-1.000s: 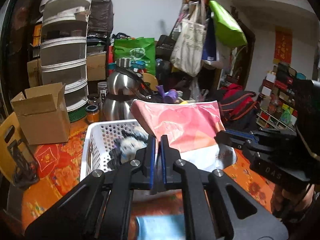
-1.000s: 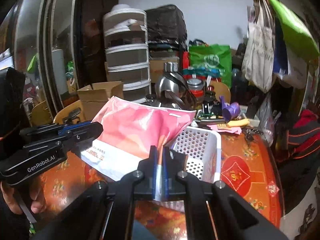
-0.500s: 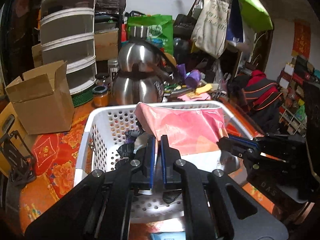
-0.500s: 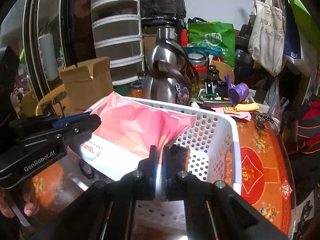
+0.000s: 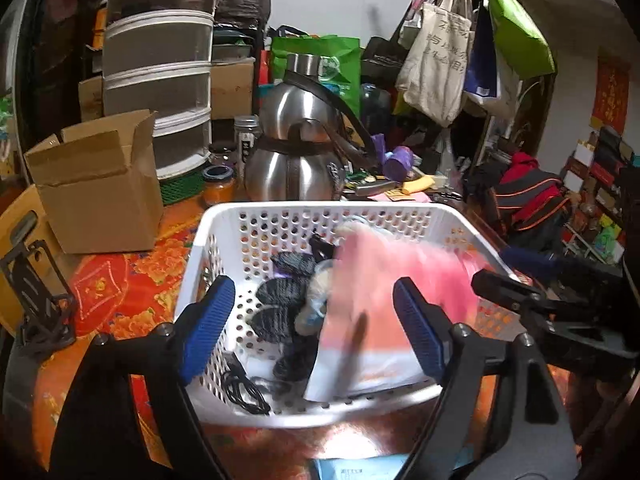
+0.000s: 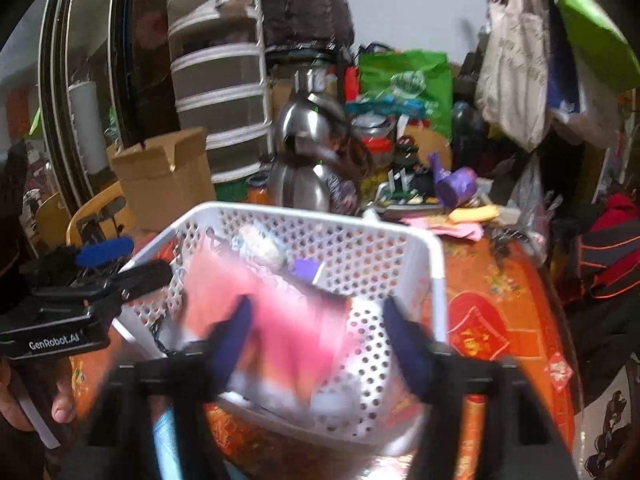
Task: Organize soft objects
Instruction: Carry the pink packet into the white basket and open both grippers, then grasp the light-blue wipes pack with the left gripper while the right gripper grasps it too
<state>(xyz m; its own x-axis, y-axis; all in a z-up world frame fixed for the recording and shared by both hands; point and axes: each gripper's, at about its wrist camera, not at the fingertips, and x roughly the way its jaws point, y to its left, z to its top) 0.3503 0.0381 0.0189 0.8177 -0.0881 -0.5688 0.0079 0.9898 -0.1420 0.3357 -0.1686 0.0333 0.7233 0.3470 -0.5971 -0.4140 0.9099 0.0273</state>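
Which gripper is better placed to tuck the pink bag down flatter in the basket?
Right, probably. The pink bag lies directly between the right gripper's opening jaws, inside the white basket. The left gripper faces the dark items beside it.

The basket [image 5: 256, 236], at frame centre, is seen as white perforated plastic, smooth and faintly glossy. The bag [image 5: 384, 292] inside it appears as thin pink and white plastic film. The kettle [image 5: 296, 152] above is polished, mirror-bright metal. The box [image 5: 96, 196] at left is matt brown cardboard. The tablecloth [image 5: 120, 296] looks printed and glossy.
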